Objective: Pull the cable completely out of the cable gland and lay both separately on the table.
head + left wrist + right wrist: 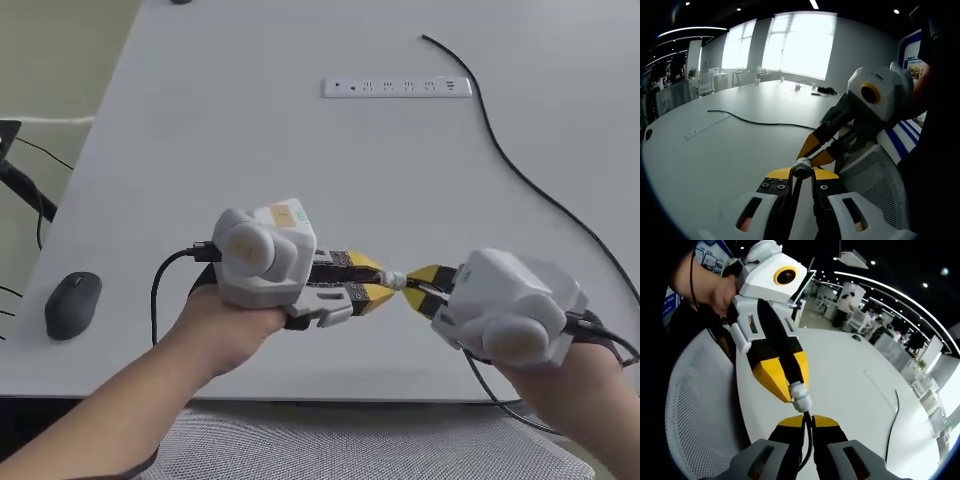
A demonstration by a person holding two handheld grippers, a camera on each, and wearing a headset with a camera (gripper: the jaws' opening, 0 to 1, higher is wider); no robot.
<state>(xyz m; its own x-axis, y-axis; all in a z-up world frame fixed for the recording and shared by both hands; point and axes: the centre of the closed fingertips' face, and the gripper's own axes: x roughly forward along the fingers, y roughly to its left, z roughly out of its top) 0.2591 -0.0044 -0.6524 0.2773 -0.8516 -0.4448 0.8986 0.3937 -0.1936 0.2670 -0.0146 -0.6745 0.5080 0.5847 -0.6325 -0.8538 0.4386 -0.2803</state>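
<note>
A small white cable gland (396, 281) hangs in the air between the two grippers, above the table's near edge. My left gripper (385, 283) is shut on the gland (801, 166), which sits between its yellow tips (801, 173). A thin black cable (808, 432) runs from the gland (801, 394) straight down between the jaws of my right gripper (807, 421), which is shut on it. The two grippers meet tip to tip, the right gripper (412, 287) almost touching the gland. The left gripper (794, 389) reaches in from above in the right gripper view.
A white power strip (396, 87) lies at the far side of the grey table (250, 130), and its long black cord (520, 170) curves to the right edge. A dark mouse (72, 303) sits at the left edge. A mesh chair (350, 445) is below the near edge.
</note>
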